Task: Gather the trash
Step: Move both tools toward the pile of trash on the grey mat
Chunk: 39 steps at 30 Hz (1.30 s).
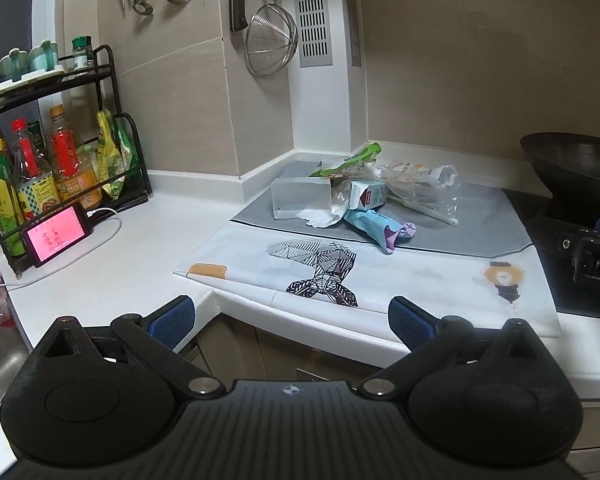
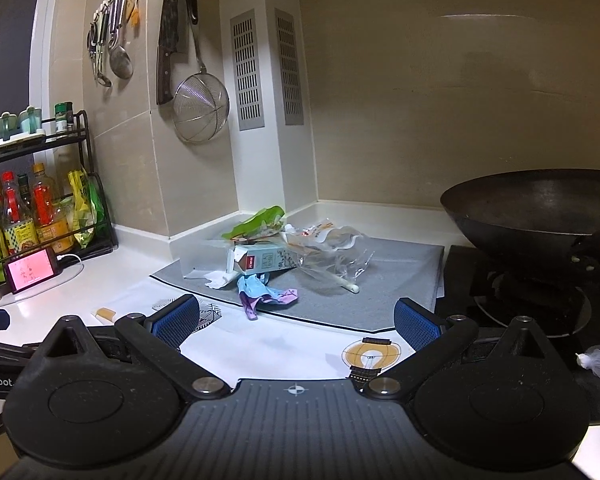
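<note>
Both grippers, left (image 1: 292,320) and right (image 2: 296,322), are hovering with jaws spread wide and empty; the trash (image 1: 364,196) is lying well ahead of them on the bench (image 1: 148,232), beside the wok (image 2: 540,208).

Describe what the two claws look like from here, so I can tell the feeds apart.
Both look alike: the left claw and right claw have matte black bodies with round housings, silver pivot screws, a ribbed grey centre plate bearing a small crosshair mark, and fingers padded in textured blue. No cables, hands or sleeves show.
</note>
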Available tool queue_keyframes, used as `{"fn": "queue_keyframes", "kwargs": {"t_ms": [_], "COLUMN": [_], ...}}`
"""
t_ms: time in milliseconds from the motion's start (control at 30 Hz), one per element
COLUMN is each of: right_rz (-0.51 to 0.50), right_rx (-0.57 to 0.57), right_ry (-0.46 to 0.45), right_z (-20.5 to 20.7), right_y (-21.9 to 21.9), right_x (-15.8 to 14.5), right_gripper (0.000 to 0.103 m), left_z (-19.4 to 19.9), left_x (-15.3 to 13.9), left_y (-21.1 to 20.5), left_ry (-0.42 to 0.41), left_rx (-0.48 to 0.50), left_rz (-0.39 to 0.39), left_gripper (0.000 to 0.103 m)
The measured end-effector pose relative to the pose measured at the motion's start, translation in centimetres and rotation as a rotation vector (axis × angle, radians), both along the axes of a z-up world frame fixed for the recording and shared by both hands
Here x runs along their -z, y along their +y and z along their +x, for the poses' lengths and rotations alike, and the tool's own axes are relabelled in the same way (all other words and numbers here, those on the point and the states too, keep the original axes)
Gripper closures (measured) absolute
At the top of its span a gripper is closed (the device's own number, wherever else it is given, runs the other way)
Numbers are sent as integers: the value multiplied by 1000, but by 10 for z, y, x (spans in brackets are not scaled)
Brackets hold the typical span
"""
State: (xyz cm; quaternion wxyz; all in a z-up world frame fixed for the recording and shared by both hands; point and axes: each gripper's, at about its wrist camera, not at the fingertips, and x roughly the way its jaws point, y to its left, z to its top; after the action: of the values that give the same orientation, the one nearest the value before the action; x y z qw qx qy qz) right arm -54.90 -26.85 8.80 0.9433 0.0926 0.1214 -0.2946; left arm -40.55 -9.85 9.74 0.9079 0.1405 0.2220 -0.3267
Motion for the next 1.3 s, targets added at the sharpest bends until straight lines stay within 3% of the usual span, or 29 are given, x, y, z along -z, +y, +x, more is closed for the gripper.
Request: {"fn": "queue_keyframes", "kwargs": {"t_ms": [633, 1300], "right_rz": [-6, 46], "right_rx": [-29, -37], "right_ry": [19, 54], "right_z": [13, 37], "right_y": [1, -30], "right_x": [2, 29], "right_gripper": [0, 0], "left_z": [7, 25], "left_x": [2, 34], "left_y": [-2, -26], "left_ry": [0, 25], "left_rx": [-1, -18], "left_rz": [8, 115], "left_gripper": [0, 0]}}
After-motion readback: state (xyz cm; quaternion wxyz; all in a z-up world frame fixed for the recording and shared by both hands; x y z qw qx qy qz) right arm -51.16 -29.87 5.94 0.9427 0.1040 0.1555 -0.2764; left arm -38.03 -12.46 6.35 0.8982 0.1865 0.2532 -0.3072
